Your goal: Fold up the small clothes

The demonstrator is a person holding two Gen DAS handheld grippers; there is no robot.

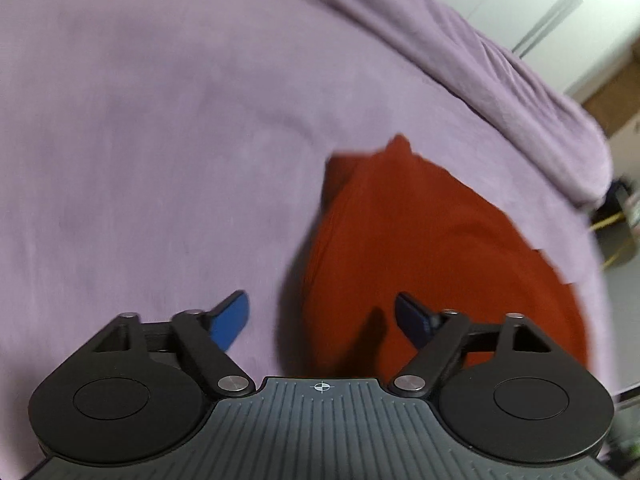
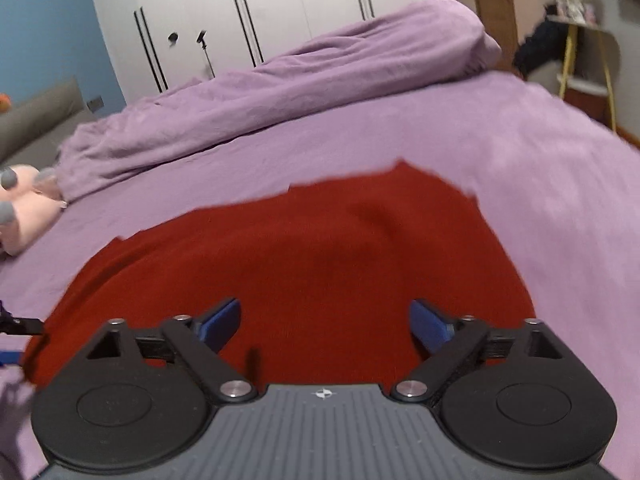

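A red garment [image 1: 420, 248] lies flat on the purple bedspread [image 1: 160, 140]. In the left wrist view it spreads from the centre to the lower right. My left gripper [image 1: 322, 314] is open and empty, just above the garment's left edge, its right finger over the cloth and its left finger over the bedspread. In the right wrist view the red garment [image 2: 320, 256] fills the middle. My right gripper [image 2: 326, 322] is open and empty, hovering above the cloth. The left gripper's tip [image 2: 16, 328] shows at the far left edge of that view.
A rolled purple duvet [image 2: 280, 76] lies along the far side of the bed. A pink plush toy [image 2: 24, 208] sits at the left. White wardrobes [image 2: 256, 8] stand behind, and a yellow-legged stand [image 2: 580, 60] stands at the right.
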